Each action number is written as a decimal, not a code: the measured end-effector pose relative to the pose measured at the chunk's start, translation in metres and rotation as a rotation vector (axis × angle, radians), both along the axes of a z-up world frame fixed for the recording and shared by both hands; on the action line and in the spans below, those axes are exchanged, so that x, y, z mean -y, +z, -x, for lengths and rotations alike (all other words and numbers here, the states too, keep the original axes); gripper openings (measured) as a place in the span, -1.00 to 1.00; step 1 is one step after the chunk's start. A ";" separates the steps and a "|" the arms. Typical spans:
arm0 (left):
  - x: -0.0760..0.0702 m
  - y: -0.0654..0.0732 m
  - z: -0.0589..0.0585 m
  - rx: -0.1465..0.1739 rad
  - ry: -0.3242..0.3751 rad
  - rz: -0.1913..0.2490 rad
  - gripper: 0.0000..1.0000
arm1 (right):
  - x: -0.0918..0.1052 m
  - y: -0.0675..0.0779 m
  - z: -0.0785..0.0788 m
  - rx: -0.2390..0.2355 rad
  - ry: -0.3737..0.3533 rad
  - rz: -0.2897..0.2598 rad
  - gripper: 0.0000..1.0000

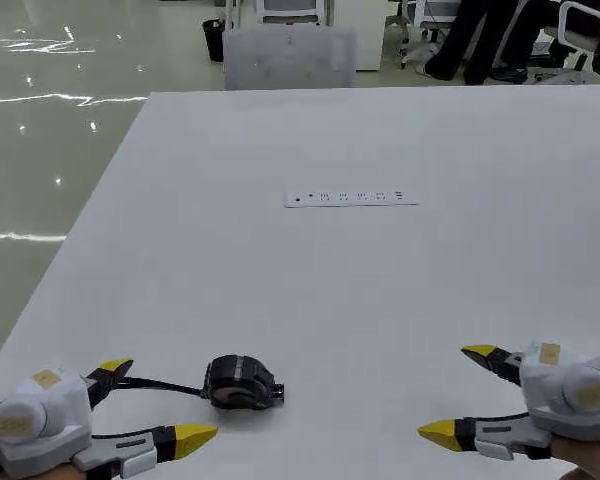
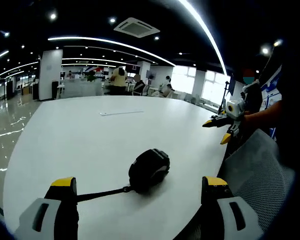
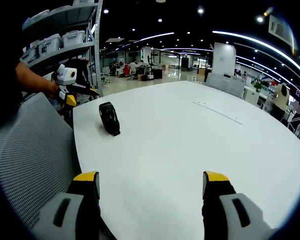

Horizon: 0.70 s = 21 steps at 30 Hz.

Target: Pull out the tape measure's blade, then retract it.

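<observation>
Tape measure [image 1: 242, 382] lies at twelve o'clock off your spread left tongs [image 1: 155, 400]. Right tongs [image 1: 458, 392], spread too, sit well apart.

- Finish of worktop [image 1: 380, 300]: white, smooth, matt.
- Casing of tape measure [image 1: 240, 382]: black, plastic-looking, slight sheen.
- Upper left, floor [image 1: 40, 100]: glossy, reflective.
- Lower left, chair [image 3: 30, 150]: grey woven mesh.

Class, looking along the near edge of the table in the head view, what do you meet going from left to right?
left tool → tape measure → right tool
</observation>
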<state>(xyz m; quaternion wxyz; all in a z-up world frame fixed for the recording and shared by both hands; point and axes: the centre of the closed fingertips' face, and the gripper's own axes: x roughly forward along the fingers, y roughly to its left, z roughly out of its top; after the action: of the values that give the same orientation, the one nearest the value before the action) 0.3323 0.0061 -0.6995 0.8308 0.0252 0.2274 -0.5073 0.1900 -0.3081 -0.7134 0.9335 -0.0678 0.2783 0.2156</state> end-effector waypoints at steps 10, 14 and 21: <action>-0.011 -0.006 0.011 -0.016 -0.016 -0.058 1.00 | 0.032 -0.005 0.028 -0.025 -0.069 0.008 0.91; -0.009 -0.006 0.014 -0.010 -0.031 -0.072 1.00 | 0.033 -0.007 0.030 -0.032 -0.070 0.017 0.92; -0.010 -0.007 0.014 -0.001 -0.045 -0.093 1.00 | 0.032 -0.010 0.033 -0.045 -0.062 0.027 0.92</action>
<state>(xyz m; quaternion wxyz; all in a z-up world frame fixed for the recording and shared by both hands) 0.3184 0.0164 -0.7068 0.8172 0.0685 0.2502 -0.5146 0.1570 -0.3400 -0.7239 0.9323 -0.0668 0.3039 0.1843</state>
